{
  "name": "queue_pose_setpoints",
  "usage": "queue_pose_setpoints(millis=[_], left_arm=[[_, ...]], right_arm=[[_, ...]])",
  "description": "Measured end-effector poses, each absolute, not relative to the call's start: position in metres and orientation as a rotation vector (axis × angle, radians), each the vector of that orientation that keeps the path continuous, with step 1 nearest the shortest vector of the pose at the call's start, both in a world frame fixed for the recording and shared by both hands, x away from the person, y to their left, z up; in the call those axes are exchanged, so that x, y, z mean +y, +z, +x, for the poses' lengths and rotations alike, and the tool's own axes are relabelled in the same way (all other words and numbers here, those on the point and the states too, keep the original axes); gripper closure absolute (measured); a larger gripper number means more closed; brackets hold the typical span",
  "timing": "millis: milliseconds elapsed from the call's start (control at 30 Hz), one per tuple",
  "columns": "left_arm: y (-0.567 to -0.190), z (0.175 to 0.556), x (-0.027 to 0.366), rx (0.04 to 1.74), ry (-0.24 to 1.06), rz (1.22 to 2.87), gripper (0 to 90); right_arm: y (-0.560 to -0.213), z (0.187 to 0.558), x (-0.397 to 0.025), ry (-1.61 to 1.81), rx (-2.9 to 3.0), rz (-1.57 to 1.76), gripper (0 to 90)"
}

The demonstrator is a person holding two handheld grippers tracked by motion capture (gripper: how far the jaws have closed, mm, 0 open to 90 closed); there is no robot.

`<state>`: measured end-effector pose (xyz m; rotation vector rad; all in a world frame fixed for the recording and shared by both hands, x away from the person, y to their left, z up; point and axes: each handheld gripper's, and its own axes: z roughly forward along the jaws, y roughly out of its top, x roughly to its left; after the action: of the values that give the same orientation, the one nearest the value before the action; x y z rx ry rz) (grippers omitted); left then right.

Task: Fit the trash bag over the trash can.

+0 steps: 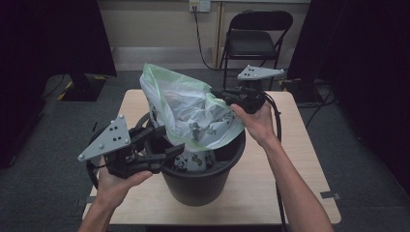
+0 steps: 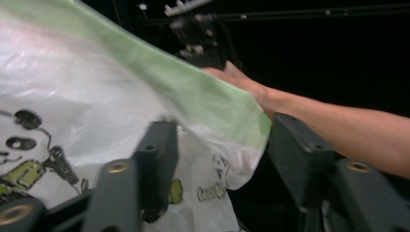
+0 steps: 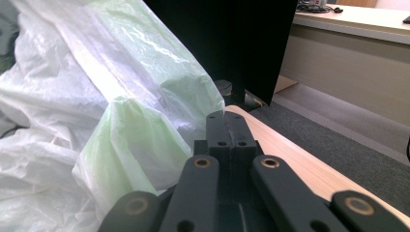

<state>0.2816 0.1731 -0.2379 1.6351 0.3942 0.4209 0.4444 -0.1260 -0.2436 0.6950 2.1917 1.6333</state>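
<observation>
The bag (image 1: 193, 113) stands half inside the bin (image 1: 203, 179) on the bench (image 1: 300, 159); the right claw (image 1: 223, 99) pinches its far rim, jaws pressed together; the left claw (image 1: 176, 147), spread, has the near rim (image 2: 241, 121) lying between its jaws, ready to close.

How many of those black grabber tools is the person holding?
2. The left gripper is at the near rim of the black bin, jaws open beside the bag. The right gripper is at the far side, shut on the bag.
</observation>
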Motion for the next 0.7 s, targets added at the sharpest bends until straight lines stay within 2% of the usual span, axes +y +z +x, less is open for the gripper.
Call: queue_pose_setpoints(millis=[133,267,367,467,700], left_arm=[[-0.236,0.282,0.173,0.387,0.409,1.628,42.7],[-0.245,0.287,0.166,0.376,0.385,1.667,72.5],[-0.255,0.288,0.160,0.367,0.357,1.685,82.8],[-0.262,0.287,0.155,0.347,0.342,1.704,87.5],[-0.269,0.280,0.154,0.328,0.334,1.711,89.0]], right_arm=[[-0.243,0.442,-0.125,1.636,2.200,0.684,90.0],[-0.242,0.440,-0.125,1.647,2.213,0.653,90.0],[-0.244,0.445,-0.125,1.632,2.210,0.676,90.0],[-0.246,0.458,-0.126,1.597,2.217,0.714,90.0],[-0.250,0.487,-0.128,1.533,2.186,0.805,90.0]])
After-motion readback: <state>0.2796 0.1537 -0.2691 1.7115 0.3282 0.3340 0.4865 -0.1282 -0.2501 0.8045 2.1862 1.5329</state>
